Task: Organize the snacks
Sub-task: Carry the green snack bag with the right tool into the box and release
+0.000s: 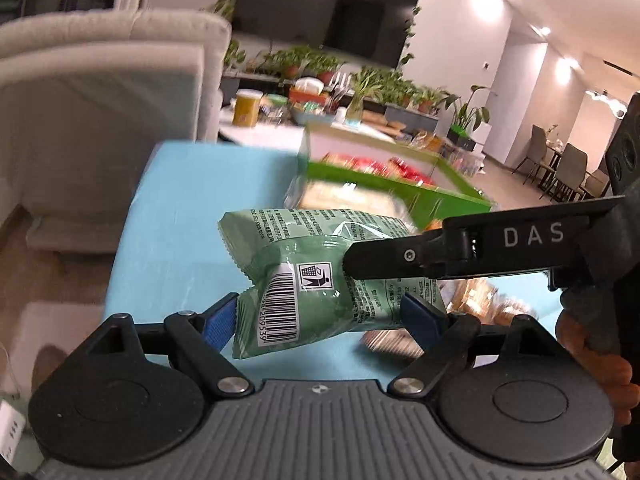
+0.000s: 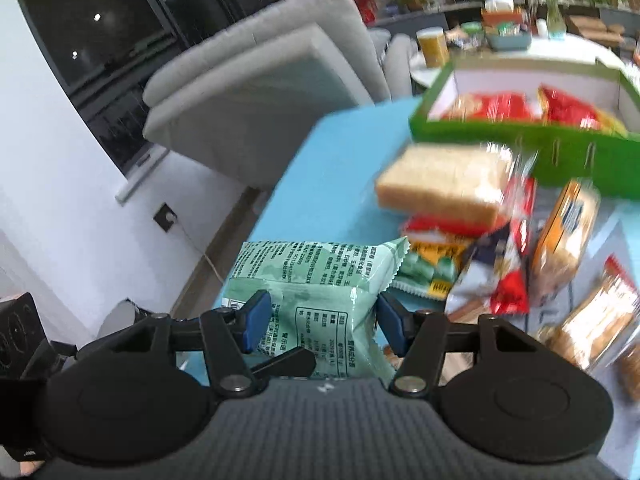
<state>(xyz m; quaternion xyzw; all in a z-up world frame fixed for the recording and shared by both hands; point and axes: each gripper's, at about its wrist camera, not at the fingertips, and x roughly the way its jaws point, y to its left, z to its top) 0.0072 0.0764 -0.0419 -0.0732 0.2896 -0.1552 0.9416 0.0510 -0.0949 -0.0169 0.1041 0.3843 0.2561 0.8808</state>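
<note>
A pale green snack packet (image 1: 304, 280) with a barcode hangs above the light blue table (image 1: 192, 208). My left gripper (image 1: 320, 320) is shut on it, its blue pads against the packet's two sides. In the right wrist view the same green packet (image 2: 320, 304) sits between the blue pads of my right gripper (image 2: 324, 324), which is also shut on it. One black finger (image 1: 384, 258) of the right gripper lies across the packet's top in the left wrist view. A finger (image 2: 288, 362) of the left gripper shows under the packet in the right wrist view.
A green box (image 2: 500, 132) holding red snack packs stands at the table's far side. In front of it lie wrapped bread (image 2: 440, 188), a red and white packet (image 2: 500, 276), an orange-labelled loaf (image 2: 564, 236) and more bagged bread. A grey sofa (image 2: 260, 92) stands beyond the table's left edge.
</note>
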